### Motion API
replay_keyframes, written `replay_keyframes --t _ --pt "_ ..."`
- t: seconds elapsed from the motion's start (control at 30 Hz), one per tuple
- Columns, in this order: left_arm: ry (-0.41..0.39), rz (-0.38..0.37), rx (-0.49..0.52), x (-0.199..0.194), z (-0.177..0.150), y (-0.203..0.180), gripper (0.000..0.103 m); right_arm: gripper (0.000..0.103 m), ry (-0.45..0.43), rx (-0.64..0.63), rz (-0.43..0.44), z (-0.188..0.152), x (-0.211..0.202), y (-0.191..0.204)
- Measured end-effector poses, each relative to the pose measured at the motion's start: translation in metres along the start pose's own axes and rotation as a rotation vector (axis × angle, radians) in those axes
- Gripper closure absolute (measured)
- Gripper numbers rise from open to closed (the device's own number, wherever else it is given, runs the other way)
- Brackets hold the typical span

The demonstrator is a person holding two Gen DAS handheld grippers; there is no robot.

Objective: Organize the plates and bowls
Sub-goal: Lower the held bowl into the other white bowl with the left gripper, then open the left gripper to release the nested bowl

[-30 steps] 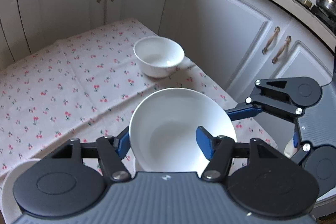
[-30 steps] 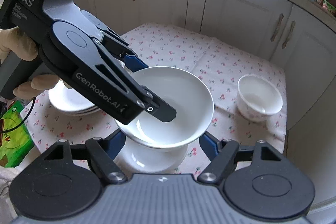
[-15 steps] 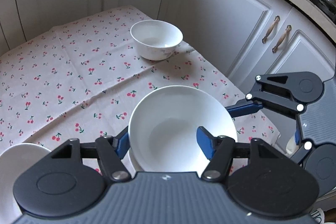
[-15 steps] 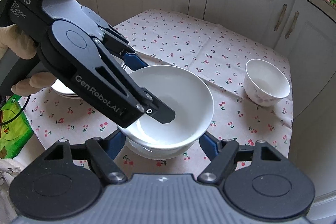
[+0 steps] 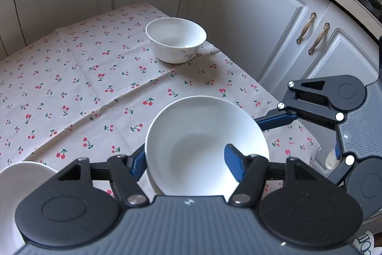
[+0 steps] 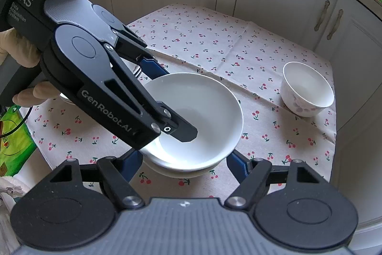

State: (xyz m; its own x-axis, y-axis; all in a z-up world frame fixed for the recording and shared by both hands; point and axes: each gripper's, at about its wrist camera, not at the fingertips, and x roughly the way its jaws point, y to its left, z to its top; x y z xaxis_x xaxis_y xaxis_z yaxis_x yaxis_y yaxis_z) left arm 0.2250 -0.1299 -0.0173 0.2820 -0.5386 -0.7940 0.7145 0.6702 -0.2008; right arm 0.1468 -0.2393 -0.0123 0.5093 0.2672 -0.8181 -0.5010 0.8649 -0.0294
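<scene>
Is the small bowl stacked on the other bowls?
No, the small bowl stands alone on the cloth, apart from the stacked bowls.

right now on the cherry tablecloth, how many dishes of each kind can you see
wide shallow bowls: 2, nested, the lower one showing only its rim
small deep bowl: 1
plates: at least 1, mostly hidden
total: at least 4
</scene>
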Motion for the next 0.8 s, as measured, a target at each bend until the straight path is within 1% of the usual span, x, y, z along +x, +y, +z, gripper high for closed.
replay_keyframes --t 0.17,0.43,0.5,0.57,0.63,0.7,0.73,0.77,0.8 --pt "-0.001 -0.001 0.001 0.000 0.000 0.001 0.037 0.022 0.007 0.007 0.002 0.000 0.002 0.000" --pt "-0.001 0.023 0.012 0.000 0.000 0.002 0.031 0.021 0.013 0.000 -0.007 -0.001 0.004 0.001" --pt "-0.015 0.015 0.012 -0.002 -0.001 0.002 0.030 0.020 0.006 -0.002 -0.009 -0.001 0.002 0.001" --pt "-0.027 0.015 0.020 -0.005 0.000 0.002 0.029 0.015 -0.001 -0.002 -0.011 -0.002 0.000 0.000" --pt "-0.037 0.019 0.028 -0.009 0.001 0.001 0.028 0.014 -0.009 0.006 -0.008 -0.003 -0.004 -0.002" --pt "-0.042 0.024 0.042 -0.013 0.002 0.000 0.025 0.013 -0.021 0.009 -0.015 -0.004 -0.009 -0.003" --pt "-0.047 0.032 0.051 -0.016 0.003 -0.001 0.019 0.012 -0.029 0.013 -0.019 -0.004 -0.013 -0.004" --pt "-0.056 0.042 0.063 -0.018 0.003 -0.003 0.016 0.011 -0.042 0.020 -0.022 -0.005 -0.017 -0.006" --pt "-0.067 0.051 0.077 -0.020 0.003 -0.004 0.016 0.009 -0.056 0.034 -0.024 -0.005 -0.021 -0.009"
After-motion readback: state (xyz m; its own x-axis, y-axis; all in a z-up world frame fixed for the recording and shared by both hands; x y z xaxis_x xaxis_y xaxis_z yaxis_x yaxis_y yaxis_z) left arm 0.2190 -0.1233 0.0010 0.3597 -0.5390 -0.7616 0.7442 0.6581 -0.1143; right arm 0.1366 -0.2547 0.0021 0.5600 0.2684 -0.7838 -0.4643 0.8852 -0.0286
